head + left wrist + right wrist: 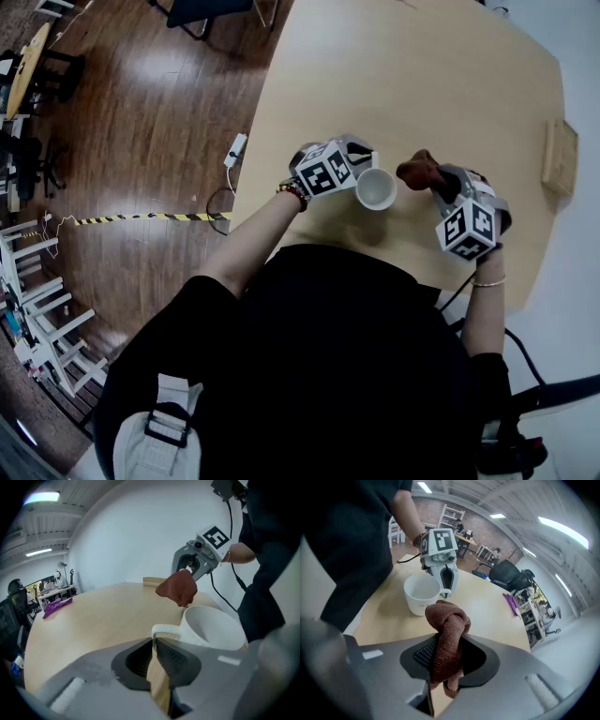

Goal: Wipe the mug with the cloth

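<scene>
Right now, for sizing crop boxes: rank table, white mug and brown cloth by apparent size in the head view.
1. Table.
2. White mug.
3. Brown cloth, bunched, nearly mug-sized: unsure.

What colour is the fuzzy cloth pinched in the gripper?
Reddish-brown. The bunched terry cloth shows best in the right gripper view.

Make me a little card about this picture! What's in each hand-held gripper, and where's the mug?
Mug: white mug, upright on the wooden table, looks empty
Left hand-held gripper: shut on the mug's handle
Right hand-held gripper: shut on a bunched brown cloth
Cloth to mug: close beside it; touching unclear
</scene>
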Tool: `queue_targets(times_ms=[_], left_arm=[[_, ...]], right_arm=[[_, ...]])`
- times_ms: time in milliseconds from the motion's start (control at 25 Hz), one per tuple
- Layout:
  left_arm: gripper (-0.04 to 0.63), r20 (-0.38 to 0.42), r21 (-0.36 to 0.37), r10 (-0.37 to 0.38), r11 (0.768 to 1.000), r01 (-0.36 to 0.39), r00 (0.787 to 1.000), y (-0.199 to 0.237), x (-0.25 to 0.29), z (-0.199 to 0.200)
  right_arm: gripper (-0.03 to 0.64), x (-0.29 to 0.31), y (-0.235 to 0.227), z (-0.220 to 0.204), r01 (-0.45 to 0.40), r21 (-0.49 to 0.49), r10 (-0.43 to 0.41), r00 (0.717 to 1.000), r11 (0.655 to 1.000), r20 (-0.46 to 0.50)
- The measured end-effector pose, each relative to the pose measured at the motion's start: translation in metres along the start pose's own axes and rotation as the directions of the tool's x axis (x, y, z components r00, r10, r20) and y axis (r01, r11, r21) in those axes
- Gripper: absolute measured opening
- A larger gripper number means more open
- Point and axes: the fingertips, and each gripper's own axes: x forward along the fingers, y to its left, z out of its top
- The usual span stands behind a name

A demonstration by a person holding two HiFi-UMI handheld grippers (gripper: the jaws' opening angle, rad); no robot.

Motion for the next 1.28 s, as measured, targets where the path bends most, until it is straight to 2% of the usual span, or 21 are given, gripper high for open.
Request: queue_targets(times_ms=[120, 200, 520, 720, 1040, 1280], left_arm=[[0.032, 0.002, 0.011, -0.018, 1.000, 0.018, 1.000, 0.001, 0.000, 0.004], [0.032, -0.004, 0.016, -0.024, 1.000, 0.024, 1.000, 0.001, 0.000, 0.005], [0.032, -0.009, 0.025, -0.039, 0.999, 0.039, 0.999, 0.002, 0.002, 0.008], [0.032, -0.010, 0.026, -0.049, 0.998, 0.049, 0.999, 0.002, 0.003, 0.011], [0.032, -0.012, 0.029, -0.051, 0.998, 0.051, 0.999, 0.001, 0.002, 0.011], [0.032, -0.014, 0.027, -0.050, 0.998, 0.050, 0.999, -0.001, 0.001, 0.011]], right_arm=[[0.104, 0.000, -0.008, 0.016, -0.001, -0.149, -0.003, 1.000, 0.989, -0.024], [0.104, 0.006, -0.011, 0.024, -0.011, -0.212, 0.005, 1.000, 0.977, -0.030], [0.104, 0.041, 0.003, 0.043, -0.097, -0.341, 0.087, 0.995, 0.935, -0.044], [0.104, 0.067, 0.011, 0.046, -0.148, -0.330, 0.145, 0.989, 0.932, -0.034], [0.104, 0.104, 0.029, 0.033, -0.213, -0.287, 0.197, 0.977, 0.934, -0.083], [0.104, 0.090, 0.028, 0.030, -0.136, -0.215, 0.130, 0.991, 0.967, -0.043]])
